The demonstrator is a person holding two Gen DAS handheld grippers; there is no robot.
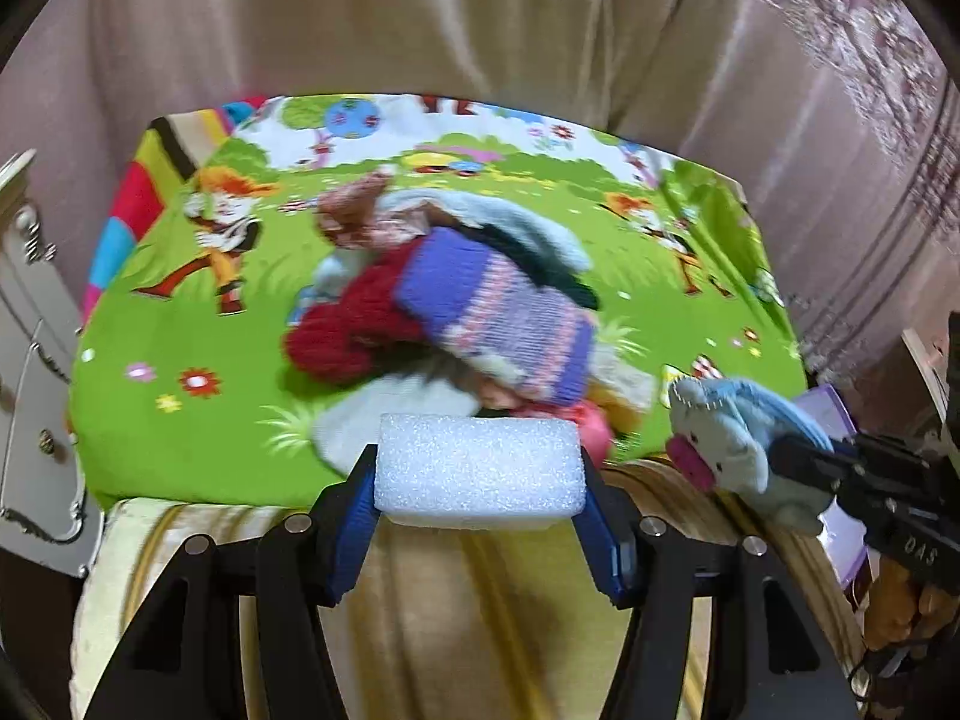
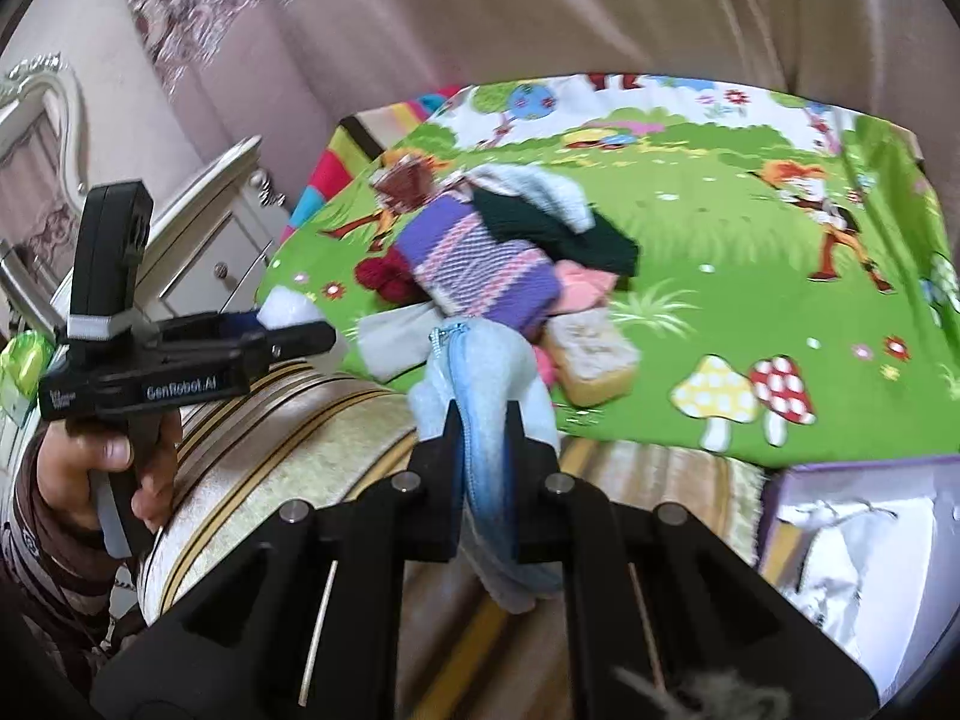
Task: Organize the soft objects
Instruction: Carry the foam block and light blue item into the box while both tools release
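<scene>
Left gripper (image 1: 480,471) is clamping a white foam block (image 1: 479,468), long axis crosswise between its pads. Right gripper (image 2: 483,420) is pinching a blue plush toy (image 2: 480,372), lengthwise along the fingers, head forward, above the cartoon mat's (image 2: 690,240) near edge.

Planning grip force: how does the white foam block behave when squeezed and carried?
The white foam block spans the left gripper without sagging, so probably fairly stiff. Its airy texture suggests lightness. Its grainy surface likely resists slipping.
</scene>
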